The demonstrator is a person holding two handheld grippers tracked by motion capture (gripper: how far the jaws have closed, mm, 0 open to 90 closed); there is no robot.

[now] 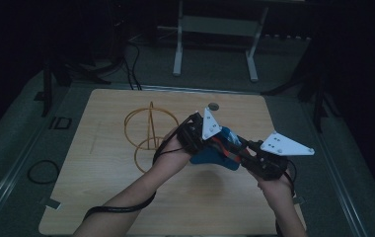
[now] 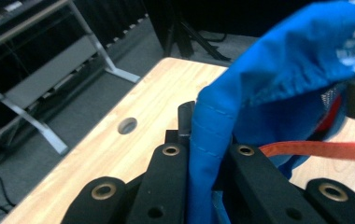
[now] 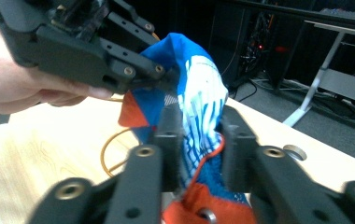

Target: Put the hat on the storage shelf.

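Observation:
A blue cloth bag (image 1: 209, 156) with red trim and a white pattern hangs above the wooden table (image 1: 126, 197), stretched between both grippers. My left gripper (image 1: 214, 141) is shut on a fold of its blue fabric (image 2: 213, 121), which is pinched tight between the jaws (image 2: 208, 137). A red strap (image 2: 315, 150) runs taut to the right. My right gripper (image 1: 238, 153) comes from the right. The patterned part of the bag (image 3: 201, 107) fills the gap between its jaws (image 3: 199, 135) and touches both pads. The left gripper (image 3: 166, 77) clamps the bag's upper edge just beyond.
A gold wire frame (image 1: 151, 131) of rings stands on the table left of my hands. A round hole (image 1: 213, 106) sits near the table's far edge. Behind the table are a grey desk frame (image 1: 215, 29), cables (image 1: 133, 69) and dark stands on the floor.

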